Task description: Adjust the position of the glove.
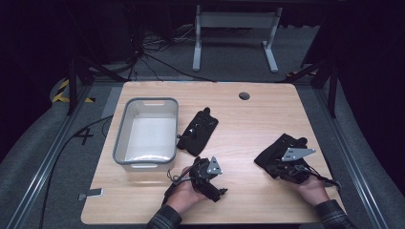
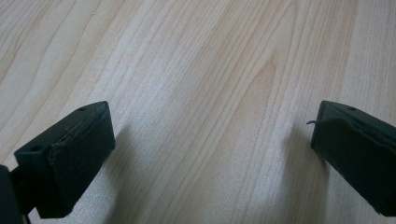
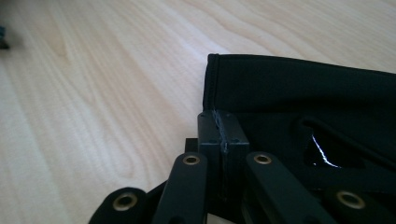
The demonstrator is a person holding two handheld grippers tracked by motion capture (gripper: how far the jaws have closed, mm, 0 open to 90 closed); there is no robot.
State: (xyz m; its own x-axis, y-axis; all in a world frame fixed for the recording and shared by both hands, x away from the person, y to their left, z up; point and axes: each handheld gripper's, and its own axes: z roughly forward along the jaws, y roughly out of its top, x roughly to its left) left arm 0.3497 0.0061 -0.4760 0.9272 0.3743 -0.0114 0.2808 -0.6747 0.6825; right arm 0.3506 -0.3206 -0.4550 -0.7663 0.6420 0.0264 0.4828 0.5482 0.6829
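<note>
We are finding almost nothing to read here. On the grey floor (image 1: 71, 157) to the left of the table (image 1: 248, 119), we are seeing a dark painted mark (image 1: 84, 136) that looks like the figure 4, though we cannot be sure of it. We are making out no label, brand or number on anything lying on the table.

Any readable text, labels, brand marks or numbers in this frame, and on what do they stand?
"4": a dark mark that reads like this digit on the grey floor left of the table.
No readable text on the grey bin, either black glove, or the grippers.
</note>
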